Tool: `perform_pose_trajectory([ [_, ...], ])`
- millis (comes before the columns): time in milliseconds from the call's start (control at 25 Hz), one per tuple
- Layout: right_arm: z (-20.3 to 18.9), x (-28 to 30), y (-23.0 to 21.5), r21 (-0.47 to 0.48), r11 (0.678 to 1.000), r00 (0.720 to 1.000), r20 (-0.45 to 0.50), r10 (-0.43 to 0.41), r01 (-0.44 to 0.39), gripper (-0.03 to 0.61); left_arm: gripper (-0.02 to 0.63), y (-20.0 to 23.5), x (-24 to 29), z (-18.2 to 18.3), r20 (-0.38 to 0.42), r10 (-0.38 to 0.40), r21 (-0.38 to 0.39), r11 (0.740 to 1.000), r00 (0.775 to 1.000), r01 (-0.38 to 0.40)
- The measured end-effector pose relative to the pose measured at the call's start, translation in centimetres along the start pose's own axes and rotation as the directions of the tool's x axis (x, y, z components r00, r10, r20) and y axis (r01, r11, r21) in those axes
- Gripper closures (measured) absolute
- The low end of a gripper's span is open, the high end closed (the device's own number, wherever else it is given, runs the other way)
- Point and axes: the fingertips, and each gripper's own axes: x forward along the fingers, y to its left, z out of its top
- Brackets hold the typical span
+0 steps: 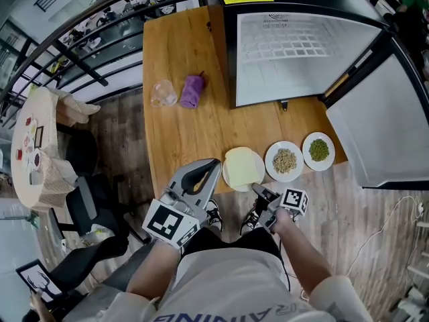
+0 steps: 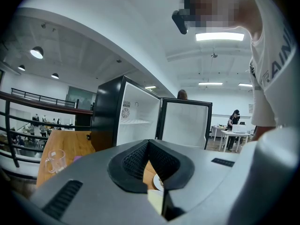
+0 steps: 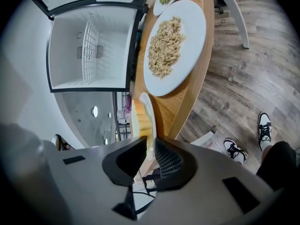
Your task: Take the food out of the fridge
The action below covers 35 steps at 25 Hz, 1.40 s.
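Note:
The fridge [image 1: 301, 59] stands open with bare white shelves, also seen in the right gripper view [image 3: 89, 50]. Three plates sit along the table's near edge: one with a pale yellow block [image 1: 242, 165], one with beige grains [image 1: 284, 160], one with green beans [image 1: 318, 150]. My right gripper [image 1: 257, 188] is at the yellow block's plate; its jaws [image 3: 150, 142] stand slightly open with the plate's rim [image 3: 149, 109] between them. My left gripper [image 1: 213, 165] hovers just left of that plate, its tips [image 2: 149, 143] shut on nothing.
A glass mug [image 1: 163, 92] and a purple cloth [image 1: 192, 90] lie on the wooden table [image 1: 181, 133] left of the fridge. The fridge door [image 1: 382, 133] swings out to the right. A chair [image 1: 87, 200] stands left of the table, and my shoes [image 1: 213, 215] are under its near edge.

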Motion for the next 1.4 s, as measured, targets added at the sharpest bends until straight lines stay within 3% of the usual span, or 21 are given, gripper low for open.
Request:
perform_pose_trajectory([
  [480,-1.0,0.0,-1.4,0.007,1.000,0.999,-0.045,-0.022,0.022,0.470,0.606,0.0,-0.1,-0.3,-0.008,0.000,-0.003,1.000,1.000,0.000],
  [720,-2.2,-2.6,-0.7,-0.121,0.990,0.993,-0.080,-0.087,0.077,0.477,0.606,-0.2,0.1,-0.4,-0.008,-0.007,-0.011,1.000,1.000,0.007],
  [800,-2.0,-3.7,0.7,-0.197,0.977,0.994,-0.061,-0.094,0.080,0.534,0.606,-0.3,0.4,-0.4,-0.007,-0.012,-0.015,1.000,1.000,0.011],
  [880,-1.2,-4.5,2.7,-0.282,0.957,0.997,-0.021,-0.076,0.067,0.551,0.606,-0.6,0.6,-0.2,-0.002,-0.016,-0.014,1.000,1.000,0.016],
  [1040,0.9,-6.0,8.1,-0.462,0.886,0.997,0.081,-0.001,0.039,0.558,0.606,-1.4,0.8,0.2,0.007,-0.028,-0.005,1.000,1.000,0.028],
  [1240,2.9,-8.1,14.7,-0.692,0.718,0.981,0.182,0.068,0.079,0.558,0.606,-2.4,1.1,0.8,0.016,-0.030,0.000,1.000,0.999,0.030],
  [1400,4.3,-10.5,19.8,-0.795,0.595,0.960,0.244,0.134,0.119,0.558,0.606,-3.1,1.1,1.7,0.029,-0.029,0.013,1.000,0.999,0.029],
])
